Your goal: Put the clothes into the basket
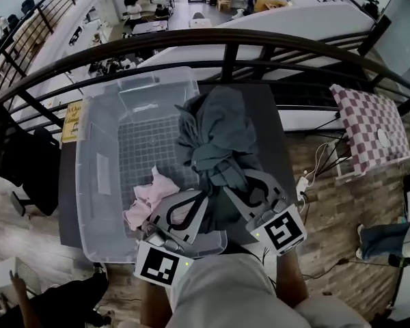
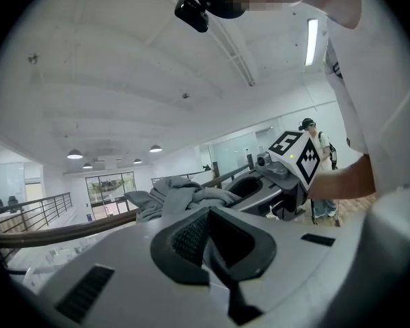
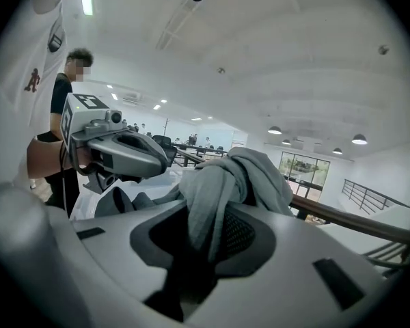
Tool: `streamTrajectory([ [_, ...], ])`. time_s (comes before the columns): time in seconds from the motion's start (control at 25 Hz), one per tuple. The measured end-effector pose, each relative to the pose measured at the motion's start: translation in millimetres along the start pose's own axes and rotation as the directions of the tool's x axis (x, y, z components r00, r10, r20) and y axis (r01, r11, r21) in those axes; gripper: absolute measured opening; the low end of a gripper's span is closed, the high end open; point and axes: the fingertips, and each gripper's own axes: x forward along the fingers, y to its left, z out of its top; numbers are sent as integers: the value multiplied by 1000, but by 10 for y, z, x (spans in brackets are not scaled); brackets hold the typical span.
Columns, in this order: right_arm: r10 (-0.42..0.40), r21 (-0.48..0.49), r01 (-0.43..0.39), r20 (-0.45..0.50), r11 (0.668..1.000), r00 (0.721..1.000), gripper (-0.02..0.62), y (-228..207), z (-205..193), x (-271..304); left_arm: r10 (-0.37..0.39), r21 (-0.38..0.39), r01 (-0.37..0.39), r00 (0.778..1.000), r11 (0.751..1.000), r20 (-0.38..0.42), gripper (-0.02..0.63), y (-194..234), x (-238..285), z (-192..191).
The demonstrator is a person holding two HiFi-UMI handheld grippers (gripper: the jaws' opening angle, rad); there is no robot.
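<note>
A crumpled grey-green garment (image 1: 215, 135) hangs over the right rim of the clear plastic basket (image 1: 89, 183). My right gripper (image 1: 225, 185) is shut on a fold of it; in the right gripper view the cloth (image 3: 239, 176) runs down between the jaws (image 3: 208, 217). My left gripper (image 1: 199, 195) sits just to its left with its jaws closed. The garment's edge (image 2: 181, 197) bunches at their tips (image 2: 208, 214). A pink garment (image 1: 150, 197) lies on the basket floor near the front.
The basket stands on a dark table (image 1: 67, 203) against a black railing (image 1: 225, 43) with a drop behind it. A checkered cloth (image 1: 369, 128) lies to the right above the wooden floor. A person (image 1: 55, 306) is at the lower left.
</note>
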Motion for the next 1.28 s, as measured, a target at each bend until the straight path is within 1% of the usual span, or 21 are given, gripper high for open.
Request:
streamTrajectory([
  [0.2, 95, -35, -95, -2, 995, 995, 115, 237, 79, 227, 86, -17, -86, 996, 996, -9, 3, 149, -228, -67],
  [0.44, 196, -71, -197, -17, 978, 980, 115, 594, 130, 494, 176, -48, -177, 984, 983, -36, 3, 293, -579, -238],
  [0.56, 257, -80, -259, -26, 963, 966, 115, 751, 149, 580, 223, -66, -226, 973, 972, -55, 3, 327, -730, -285],
  [0.76, 327, -85, -329, -37, 941, 944, 115, 1028, 122, 750, 273, -78, -278, 959, 957, -72, 3, 398, -983, -388],
  [1.04, 443, -77, -449, -79, 890, 893, 115, 1441, -97, 976, 348, -113, -361, 930, 926, -120, 3, 467, -1278, -602],
  [1.28, 488, -75, -499, -129, 863, 863, 118, 1598, -179, 1150, 378, -137, -397, 914, 907, -145, 3, 463, -1405, -727],
])
